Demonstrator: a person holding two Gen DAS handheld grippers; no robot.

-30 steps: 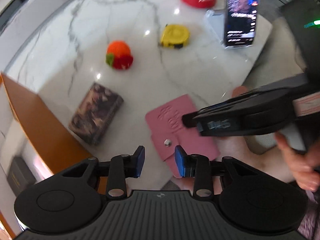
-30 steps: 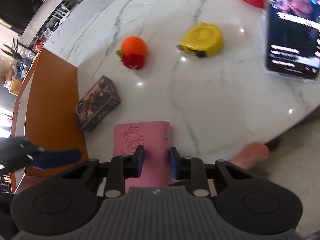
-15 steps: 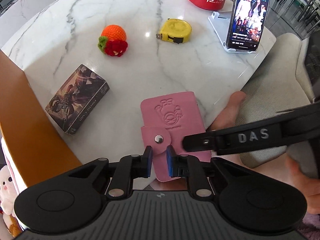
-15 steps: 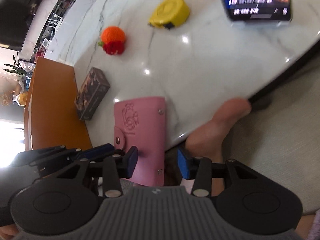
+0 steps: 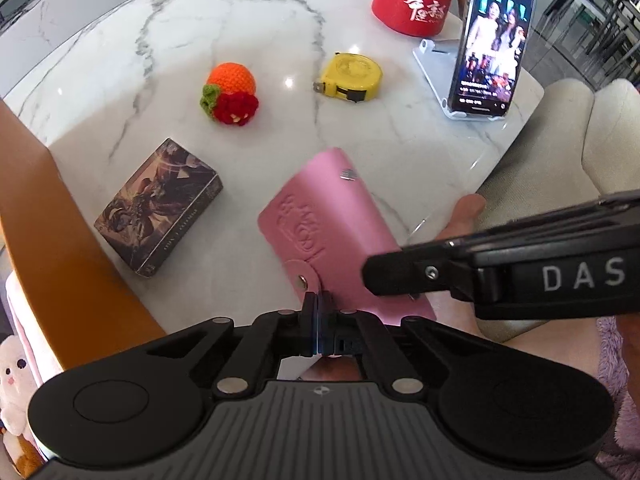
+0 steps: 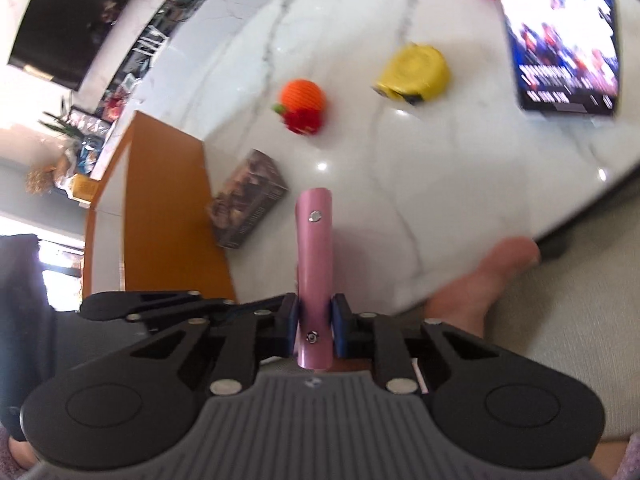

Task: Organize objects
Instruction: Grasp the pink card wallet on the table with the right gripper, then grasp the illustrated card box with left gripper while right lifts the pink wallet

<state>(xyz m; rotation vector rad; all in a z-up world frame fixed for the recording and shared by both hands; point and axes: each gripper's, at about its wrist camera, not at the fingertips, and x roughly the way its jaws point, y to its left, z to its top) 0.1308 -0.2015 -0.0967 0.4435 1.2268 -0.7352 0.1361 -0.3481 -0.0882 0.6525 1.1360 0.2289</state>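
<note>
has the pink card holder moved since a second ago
Yes. The pink card holder has lifted off the marble table and tipped on edge; the card box stayed put.

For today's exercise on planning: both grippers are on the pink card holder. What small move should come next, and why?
Probably ease the left gripper toward the person to peel back the snap tab. It is pinched shut on the tab of the pink card holder, while the right gripper clamps the holder's body edge-on, off the marble table, so the body is braced.
</note>
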